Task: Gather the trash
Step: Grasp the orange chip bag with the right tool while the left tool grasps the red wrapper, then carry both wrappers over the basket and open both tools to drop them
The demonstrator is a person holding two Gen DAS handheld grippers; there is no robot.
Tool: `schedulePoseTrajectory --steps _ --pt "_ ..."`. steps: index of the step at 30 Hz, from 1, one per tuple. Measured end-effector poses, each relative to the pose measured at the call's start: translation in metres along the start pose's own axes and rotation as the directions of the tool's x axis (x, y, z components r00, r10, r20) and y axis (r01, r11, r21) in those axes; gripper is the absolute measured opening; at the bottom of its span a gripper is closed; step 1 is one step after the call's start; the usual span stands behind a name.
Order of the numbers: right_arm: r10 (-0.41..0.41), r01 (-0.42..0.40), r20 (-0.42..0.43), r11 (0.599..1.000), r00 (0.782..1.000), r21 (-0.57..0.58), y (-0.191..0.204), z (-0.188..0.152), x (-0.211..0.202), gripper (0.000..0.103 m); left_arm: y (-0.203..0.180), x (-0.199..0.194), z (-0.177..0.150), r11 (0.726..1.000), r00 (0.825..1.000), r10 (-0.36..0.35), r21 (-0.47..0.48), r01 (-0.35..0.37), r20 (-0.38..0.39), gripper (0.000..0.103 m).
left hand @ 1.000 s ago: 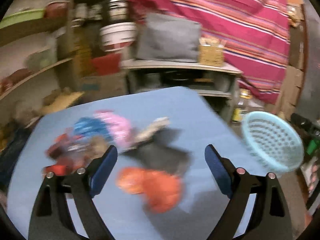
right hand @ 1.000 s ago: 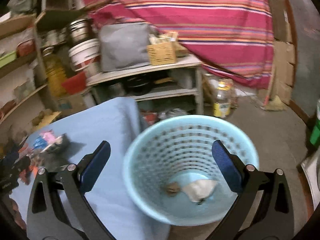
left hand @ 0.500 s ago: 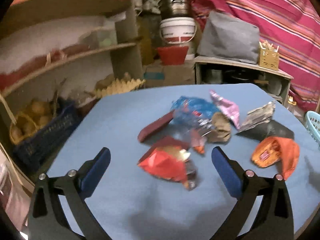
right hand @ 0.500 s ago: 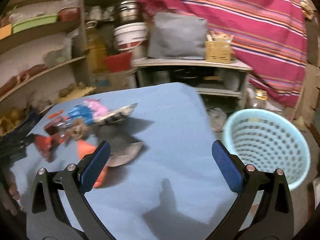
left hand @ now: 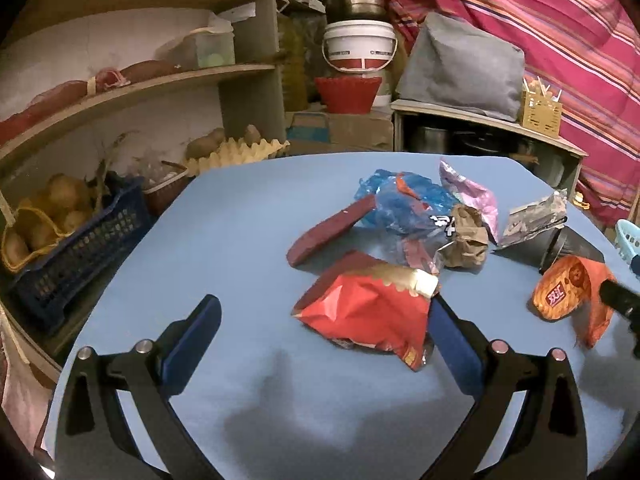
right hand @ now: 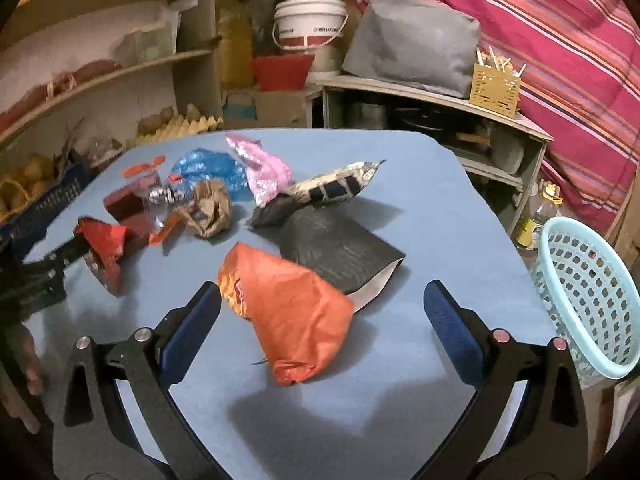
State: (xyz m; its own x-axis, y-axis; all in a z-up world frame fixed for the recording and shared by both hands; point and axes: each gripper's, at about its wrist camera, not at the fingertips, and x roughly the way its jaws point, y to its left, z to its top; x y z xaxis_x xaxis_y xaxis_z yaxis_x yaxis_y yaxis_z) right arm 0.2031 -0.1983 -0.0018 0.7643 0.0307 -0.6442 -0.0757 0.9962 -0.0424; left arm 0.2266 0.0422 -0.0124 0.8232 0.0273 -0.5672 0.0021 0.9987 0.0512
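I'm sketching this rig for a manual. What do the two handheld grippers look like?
Both match. The left gripper and right gripper each have two black, skeletal arms with slotted cut-outs and round silver bolt heads, ending in flat blue-padded fingers. No cables, markings or sleeves are visible.

Both wrist views look forward and downward along their own fingers, close over the blue table [left hand: 240,240] — the left from its left side, the right nearer the basket [right hand: 588,296]. Both share the wrapper pile [left hand: 416,216], shelves [left hand: 160,80] and striped cloth [right hand: 560,20].

Blue tablecloth [left hand: 240,240], red packet [left hand: 368,312], orange packet [right hand: 292,312], pale turquoise basket [right hand: 588,292]
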Motion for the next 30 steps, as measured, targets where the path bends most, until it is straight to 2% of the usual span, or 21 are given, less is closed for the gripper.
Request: schedulePoseTrajectory --steps 6,7,8,10,11,13,14,16,17,20,24,26,30 --pt "-0.026 0.023 -0.047 0.998 0.999 -0.057 0.005 -0.009 0.016 0.098 0.000 0.012 0.002 1.000 0.998 -0.029 -0.006 0.029 -0.057 0.099" --pt "-0.026 0.024 -0.056 0.998 0.998 -0.050 0.003 -0.009 0.018 0.095 0.000 0.013 0.002 0.999 0.998 -0.037 -0.007 0.036 -0.060 0.099" --pt "-0.023 0.020 -0.062 0.999 0.998 -0.044 0.001 -0.009 0.019 0.090 -0.001 0.014 0.003 0.999 0.997 -0.040 -0.005 0.040 -0.061 0.099" --pt "0.001 -0.004 -0.082 1.000 0.997 -0.031 -0.003 -0.008 0.022 0.067 -0.003 0.013 0.003 0.999 0.998 -0.046 0.005 0.046 -0.050 0.099" --pt "0.011 -0.013 -0.088 1.000 0.996 -0.027 -0.005 -0.008 0.023 0.063 -0.005 0.011 0.003 0.999 0.998 -0.043 0.013 0.043 -0.039 0.099" --pt "0.041 -0.042 -0.100 0.999 0.994 -0.014 -0.007 -0.008 0.025 0.048 -0.009 0.007 0.003 0.998 0.999 -0.047 0.034 0.047 -0.013 0.098" --pt "0.050 -0.052 -0.102 0.999 0.994 -0.014 -0.007 -0.007 0.025 0.045 -0.011 0.005 0.003 0.998 0.999 -0.052 0.045 0.052 0.003 0.098" --pt "0.065 -0.067 -0.098 0.998 0.993 -0.019 -0.006 -0.007 0.023 0.033 -0.015 0.000 0.004 0.997 0.998 -0.047 0.063 0.044 0.032 0.098" --pt "0.071 -0.074 -0.098 0.997 0.993 -0.020 -0.007 -0.007 0.022 0.030 -0.017 -0.001 0.004 0.996 0.998 -0.051 0.075 0.048 0.040 0.095" --pt "0.109 -0.110 -0.090 0.994 0.990 0.000 -0.011 -0.007 0.019 0.024 -0.019 0.005 0.006 0.992 0.995 -0.099 0.082 0.098 0.011 0.072" --pt "0.144 -0.143 -0.082 0.990 0.986 0.021 -0.019 -0.008 0.016 0.020 -0.016 0.016 0.008 0.985 0.985 -0.167 0.040 0.169 -0.044 0.047" --pt "0.159 -0.157 -0.076 0.987 0.984 0.031 -0.022 -0.008 0.013 0.019 -0.016 0.018 0.008 0.983 0.982 -0.182 0.025 0.184 -0.051 0.044" --pt "0.163 -0.162 -0.042 0.987 0.986 0.012 -0.025 -0.008 -0.002 0.017 -0.018 0.013 0.007 0.986 0.986 -0.165 0.030 0.166 -0.035 0.036"
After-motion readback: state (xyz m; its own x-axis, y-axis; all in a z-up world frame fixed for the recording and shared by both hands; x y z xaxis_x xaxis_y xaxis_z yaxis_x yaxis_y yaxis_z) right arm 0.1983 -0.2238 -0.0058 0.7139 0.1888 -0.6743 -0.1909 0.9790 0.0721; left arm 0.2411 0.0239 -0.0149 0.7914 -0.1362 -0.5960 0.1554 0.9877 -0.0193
